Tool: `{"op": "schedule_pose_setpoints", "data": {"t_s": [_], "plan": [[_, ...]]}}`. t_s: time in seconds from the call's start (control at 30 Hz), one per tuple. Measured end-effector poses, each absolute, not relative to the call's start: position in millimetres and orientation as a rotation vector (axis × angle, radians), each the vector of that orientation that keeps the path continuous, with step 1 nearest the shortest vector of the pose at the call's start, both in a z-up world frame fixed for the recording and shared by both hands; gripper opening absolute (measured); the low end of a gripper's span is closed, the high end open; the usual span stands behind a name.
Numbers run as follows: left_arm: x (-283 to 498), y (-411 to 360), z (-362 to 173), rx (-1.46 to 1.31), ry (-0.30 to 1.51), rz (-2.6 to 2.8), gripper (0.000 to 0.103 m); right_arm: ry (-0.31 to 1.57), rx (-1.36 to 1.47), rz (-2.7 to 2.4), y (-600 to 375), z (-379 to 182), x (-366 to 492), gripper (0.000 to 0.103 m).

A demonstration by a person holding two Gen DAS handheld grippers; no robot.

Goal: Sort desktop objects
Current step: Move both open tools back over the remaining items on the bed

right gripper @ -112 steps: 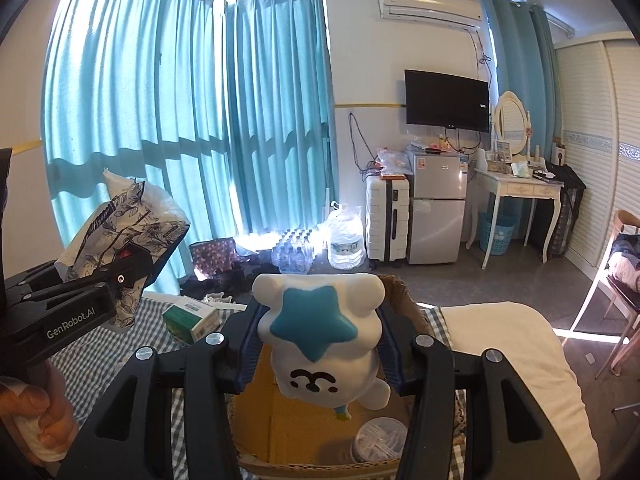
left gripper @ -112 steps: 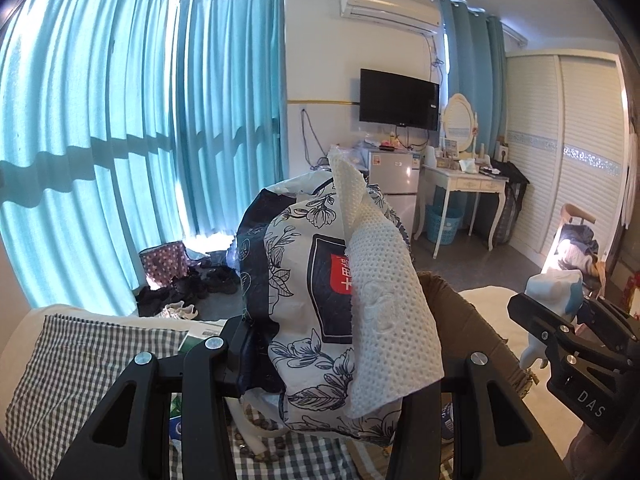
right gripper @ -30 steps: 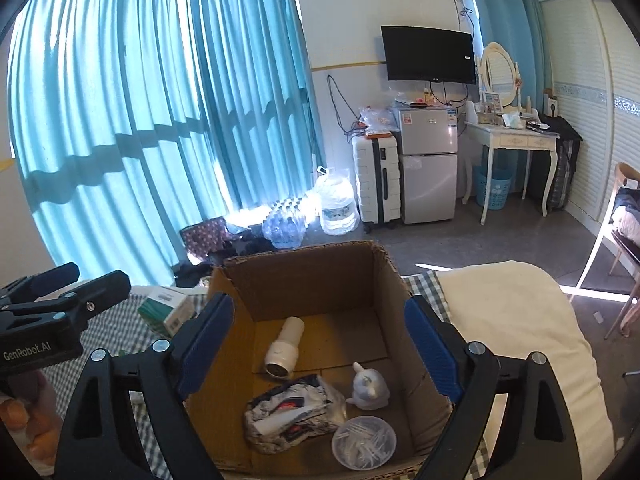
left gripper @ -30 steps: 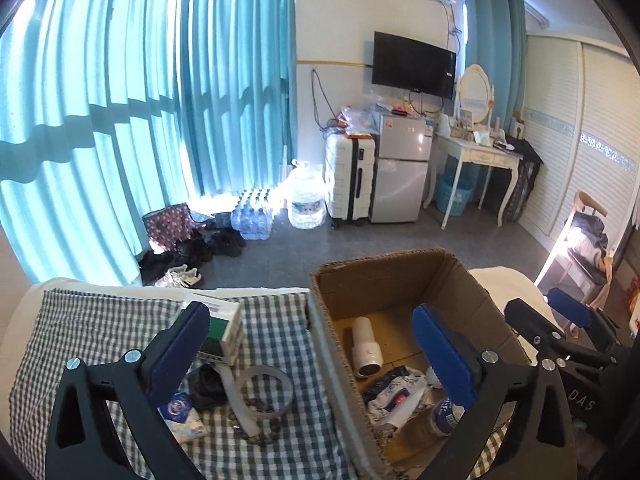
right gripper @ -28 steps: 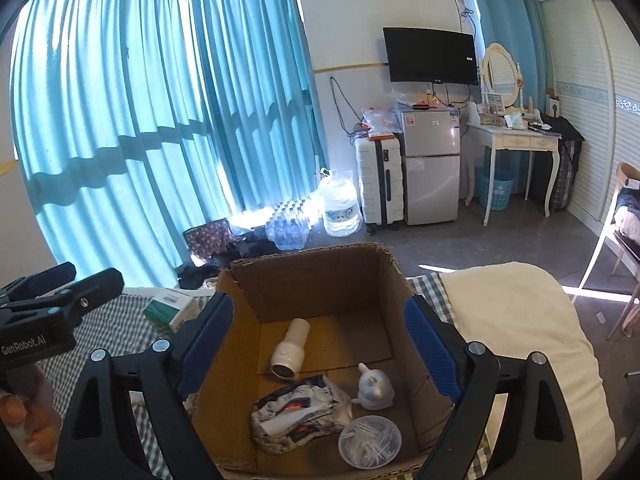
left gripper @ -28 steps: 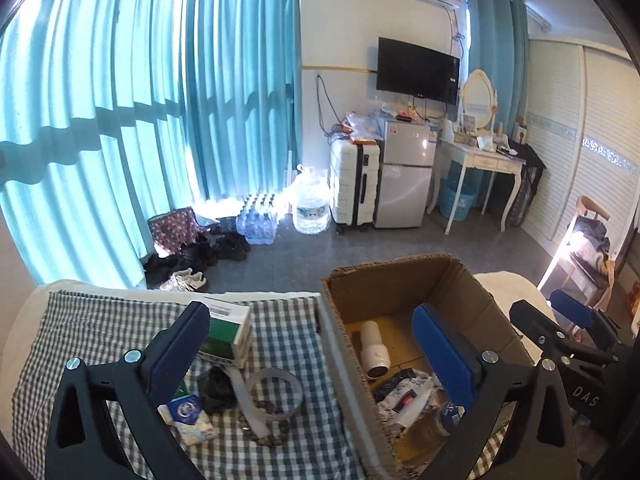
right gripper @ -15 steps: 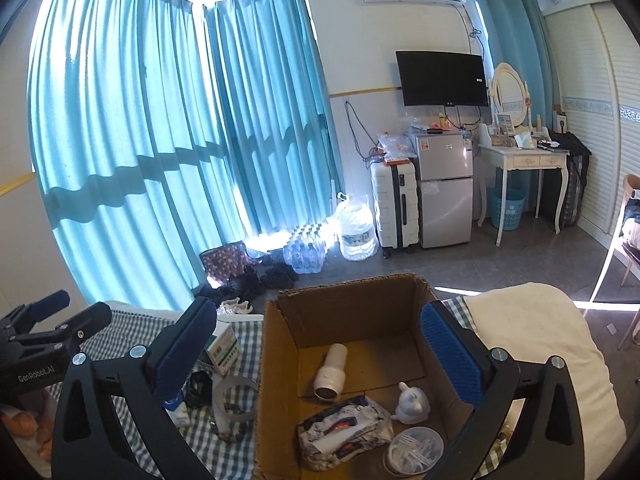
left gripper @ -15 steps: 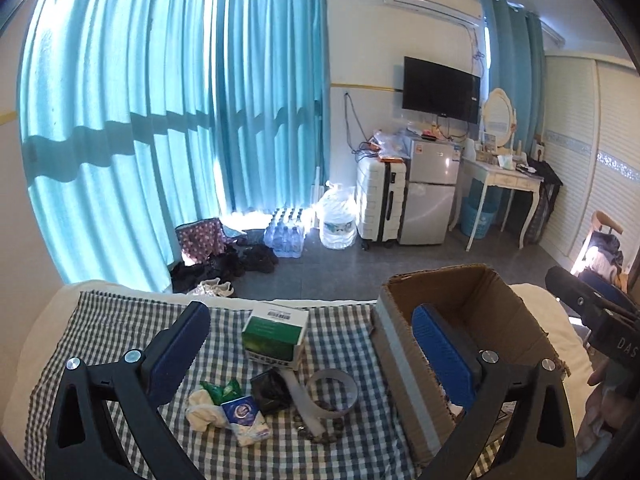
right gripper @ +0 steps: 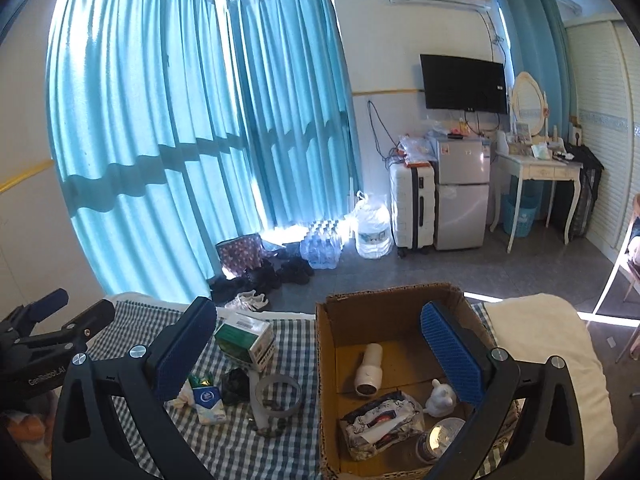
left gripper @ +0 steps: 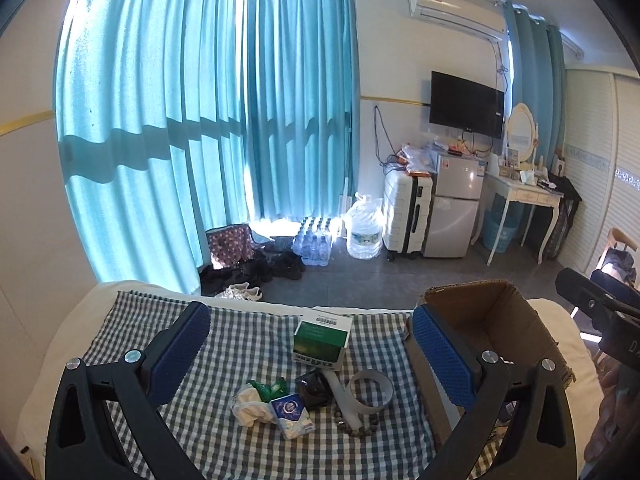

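Nearest the left wrist camera, the left gripper (left gripper: 310,354) hangs with its blue-padded fingers (left gripper: 178,354) spread wide and nothing between them, above the checked cloth (left gripper: 224,332). The right gripper (right gripper: 320,350) is likewise spread and empty, one pad over the cloth and the other over the cardboard box (right gripper: 326,360). Just beyond the left gripper a cluster of unsorted things lies on the cloth: a small blue-and-white packet (left gripper: 294,410) touching a crumpled white wad with a green wrapper (left gripper: 256,396), a dark bundle (left gripper: 314,386) beside them, and a grey strap curled into a loop (left gripper: 366,392) with a string of beads (left gripper: 358,426) at its near end. A green-and-white carton (left gripper: 322,338) stands a little farther back, apart from the cluster. To the right stands the open box, and the right wrist view shows what is inside — a white tube (right gripper: 370,368) lying on the floor of the box, a floral tissue pack (right gripper: 380,414), a small white figurine (right gripper: 440,396) and a round clear container (right gripper: 440,440) at the near corner. Past the table edge, shoes (left gripper: 256,270) and a pack of water bottles (left gripper: 314,242) sit on the floor near a large water jug (left gripper: 364,230), a white suitcase (left gripper: 406,216) and a small fridge (left gripper: 456,204) — behind them teal curtains (left gripper: 200,120) and a wall television (left gripper: 466,104).
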State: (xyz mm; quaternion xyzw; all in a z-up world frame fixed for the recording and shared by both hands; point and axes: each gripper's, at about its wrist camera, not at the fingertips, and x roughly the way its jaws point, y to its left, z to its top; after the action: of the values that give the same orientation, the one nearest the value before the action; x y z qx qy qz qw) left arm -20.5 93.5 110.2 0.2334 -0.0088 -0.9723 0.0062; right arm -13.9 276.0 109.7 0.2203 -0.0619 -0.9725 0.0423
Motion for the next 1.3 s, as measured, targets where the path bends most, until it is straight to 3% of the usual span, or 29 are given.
{"op": "schedule_pose_setpoints", "data": {"t_s": [0.23,0.53,0.8,1.1,1.3], "plan": [[-15,66,110,0.706,-0.062,-3.042,0.103,-0.152,0.662,-2.974,250,114,-4,0.103],[-42,23,64,0.715,-0.032,-3.017,0.103,-0.134,0.525,-2.982,226,91,-15,0.103],[-67,-1,23,0.783,-0.061,-3.013,0.103,-0.279,0.613,-2.953,220,50,-44,0.103],[-80,-28,4,0.836,-0.080,-2.993,0.103,-0.122,0.571,-2.899,175,29,-47,0.103],[-91,-45,-7,0.898,-0.061,-2.983,0.103,-0.129,0.631,-2.839,159,6,-59,0.103]]}}
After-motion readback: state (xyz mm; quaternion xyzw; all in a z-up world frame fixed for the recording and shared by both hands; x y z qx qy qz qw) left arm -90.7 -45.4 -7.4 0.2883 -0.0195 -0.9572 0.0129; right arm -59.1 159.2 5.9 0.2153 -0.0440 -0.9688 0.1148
